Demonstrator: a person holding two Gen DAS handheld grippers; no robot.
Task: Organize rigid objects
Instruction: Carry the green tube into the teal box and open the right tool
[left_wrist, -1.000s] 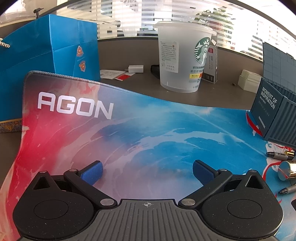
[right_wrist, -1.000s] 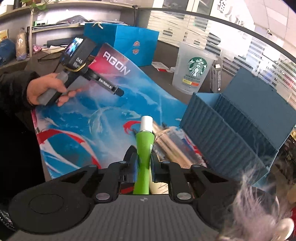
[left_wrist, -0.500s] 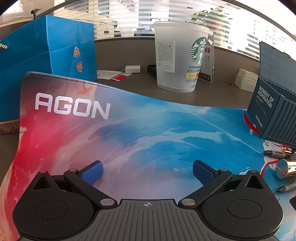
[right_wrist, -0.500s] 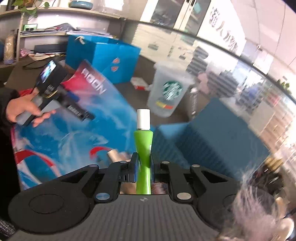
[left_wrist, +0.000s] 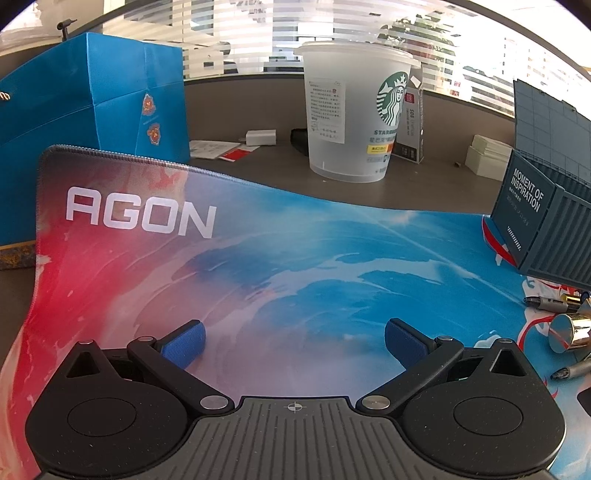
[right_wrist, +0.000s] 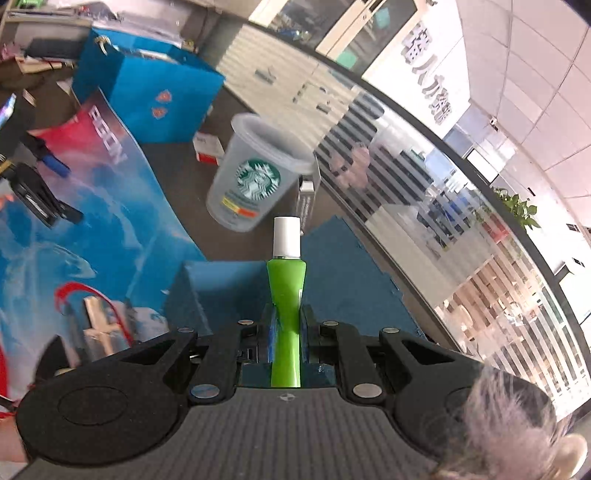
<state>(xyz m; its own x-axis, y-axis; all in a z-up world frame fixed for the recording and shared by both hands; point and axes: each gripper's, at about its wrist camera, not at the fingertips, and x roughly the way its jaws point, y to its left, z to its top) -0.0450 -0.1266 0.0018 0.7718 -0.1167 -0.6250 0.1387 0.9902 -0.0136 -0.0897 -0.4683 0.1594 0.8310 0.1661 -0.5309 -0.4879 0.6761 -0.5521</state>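
Observation:
My right gripper (right_wrist: 286, 326) is shut on a green bottle with a white cap (right_wrist: 286, 284), held above the open blue-grey container box (right_wrist: 343, 280). The same box (left_wrist: 546, 229) stands at the right edge of the left wrist view, lid up. My left gripper (left_wrist: 293, 341) hovers open over the colourful AGON mat (left_wrist: 258, 258) with nothing between its blue pads; it also shows as the left gripper (right_wrist: 40, 184) at the far left of the right wrist view. Gold tubes (left_wrist: 569, 330) and pens (left_wrist: 546, 302) lie on the mat beside the box.
A frosted Starbucks cup (left_wrist: 354, 110) stands on the dark desk behind the mat, with a small dark carton (left_wrist: 410, 122) beside it. A blue paper bag (left_wrist: 92, 110) rises at the back left. White boxes (left_wrist: 487, 158) and papers (left_wrist: 218, 147) lie further back.
My right gripper rose and swung right with the green bottle, from over the mat and gold tubes to above the open box, rolling as it went. The left gripper stayed put.

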